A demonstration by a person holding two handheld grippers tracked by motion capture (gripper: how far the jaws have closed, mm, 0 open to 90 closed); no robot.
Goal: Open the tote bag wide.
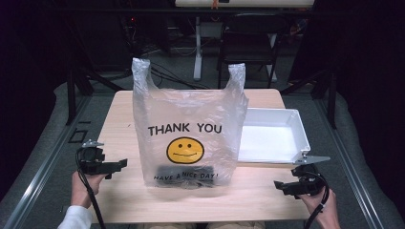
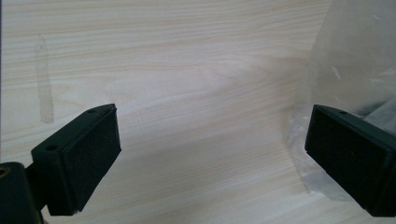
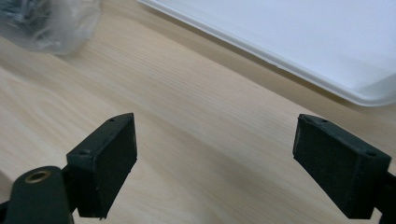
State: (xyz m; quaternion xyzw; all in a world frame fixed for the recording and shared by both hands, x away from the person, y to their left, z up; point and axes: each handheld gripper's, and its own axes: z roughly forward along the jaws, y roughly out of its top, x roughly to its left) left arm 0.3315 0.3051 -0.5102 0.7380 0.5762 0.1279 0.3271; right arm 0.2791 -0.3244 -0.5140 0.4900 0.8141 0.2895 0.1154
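High view: left gripper (image 1: pixel 119 163) and right gripper (image 1: pixel 278 184) fingers spread wide, empty, flanking plastic bag (image 1: pixel 186 129).

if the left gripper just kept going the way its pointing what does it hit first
Probably the plastic bag. The left gripper sits open, aimed at the bag's lower side, with bare table between them. Its own view shows the bag edge by one jaw; depth is unclear.

The middle of the surface (image 1: pixel 119 200) is blocked by an upright plastic bag (image 1: pixel 188 129); bare wood is left at both sides and in front.
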